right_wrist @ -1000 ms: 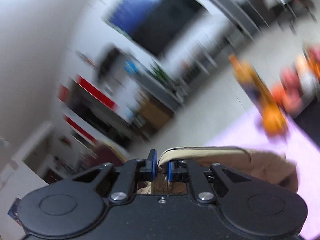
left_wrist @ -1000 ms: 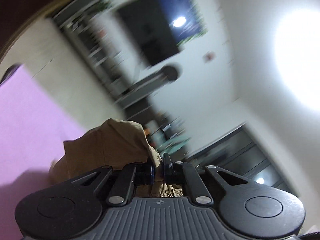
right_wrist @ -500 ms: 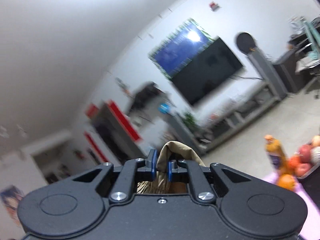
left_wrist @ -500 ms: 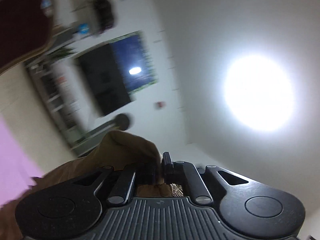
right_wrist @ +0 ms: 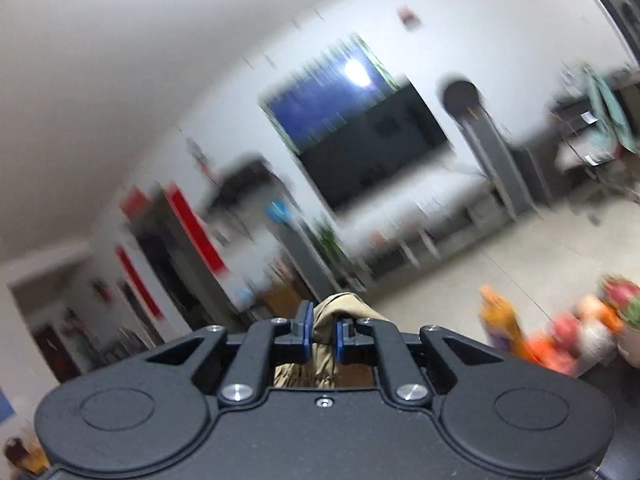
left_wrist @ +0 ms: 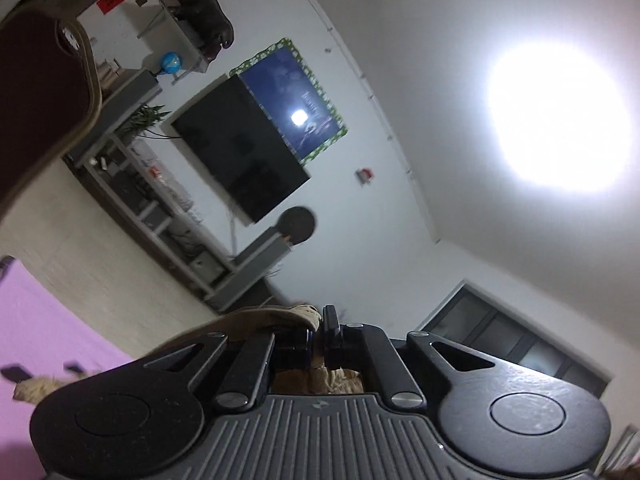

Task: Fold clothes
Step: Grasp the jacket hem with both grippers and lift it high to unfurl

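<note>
Pinching a bunch of the tan garment (left_wrist: 256,318), the left claw (left_wrist: 316,338) is seen pressed together and tilted up toward the ceiling; cloth trails down to the left, where a tan bit is seen on the pink surface (left_wrist: 44,328). Further right, the right claw (right_wrist: 321,336) is likewise clamped on a tan fold (right_wrist: 340,312), also raised toward the room. The garment is thus held aloft below both claws, presumably spanning between them; neither hand can be judged nearer.
</note>
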`<move>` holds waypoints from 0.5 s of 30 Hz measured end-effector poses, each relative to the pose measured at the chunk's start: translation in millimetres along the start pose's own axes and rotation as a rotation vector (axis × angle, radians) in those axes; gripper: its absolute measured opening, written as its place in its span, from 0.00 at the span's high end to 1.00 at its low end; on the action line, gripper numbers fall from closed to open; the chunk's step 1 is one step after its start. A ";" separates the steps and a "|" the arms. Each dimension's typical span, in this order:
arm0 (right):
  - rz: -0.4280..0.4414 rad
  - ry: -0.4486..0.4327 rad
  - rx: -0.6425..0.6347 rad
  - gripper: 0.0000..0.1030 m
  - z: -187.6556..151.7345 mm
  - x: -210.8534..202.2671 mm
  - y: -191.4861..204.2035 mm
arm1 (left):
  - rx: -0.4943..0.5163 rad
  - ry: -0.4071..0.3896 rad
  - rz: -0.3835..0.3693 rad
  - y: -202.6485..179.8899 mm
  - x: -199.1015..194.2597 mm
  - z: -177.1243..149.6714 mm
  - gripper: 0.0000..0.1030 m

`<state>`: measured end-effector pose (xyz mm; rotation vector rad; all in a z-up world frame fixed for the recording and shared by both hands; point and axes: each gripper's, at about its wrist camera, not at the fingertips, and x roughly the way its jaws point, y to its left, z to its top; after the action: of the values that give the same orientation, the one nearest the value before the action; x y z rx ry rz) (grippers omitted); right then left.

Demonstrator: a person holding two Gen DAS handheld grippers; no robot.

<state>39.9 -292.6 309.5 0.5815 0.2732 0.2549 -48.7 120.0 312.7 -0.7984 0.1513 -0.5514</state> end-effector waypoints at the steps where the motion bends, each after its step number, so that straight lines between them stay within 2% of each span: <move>1: 0.017 0.006 0.021 0.90 -4.0 -5.2 -4.7 | 0.035 -0.013 -0.006 -4.9 -4.9 -1.7 0.98; 6: 0.110 0.034 0.110 0.90 -18.6 -31.6 -22.0 | 0.129 -0.063 -0.040 -18.9 -24.8 -5.1 0.98; 10: 0.162 0.006 0.069 0.89 -13.1 -45.6 -7.4 | 0.162 -0.092 -0.058 -21.3 -22.2 6.6 0.97; 13: 0.180 -0.018 0.028 0.89 -10.2 -51.0 3.1 | 0.168 -0.079 -0.039 -11.9 -7.9 14.8 0.97; 15: 0.158 -0.006 0.018 0.89 -9.8 -37.8 4.8 | 0.158 -0.047 0.006 6.8 8.4 17.1 0.96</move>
<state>0.8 -295.6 311.3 0.6219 0.2241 0.4033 -33.1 130.3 320.4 -0.6563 0.0660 -0.5322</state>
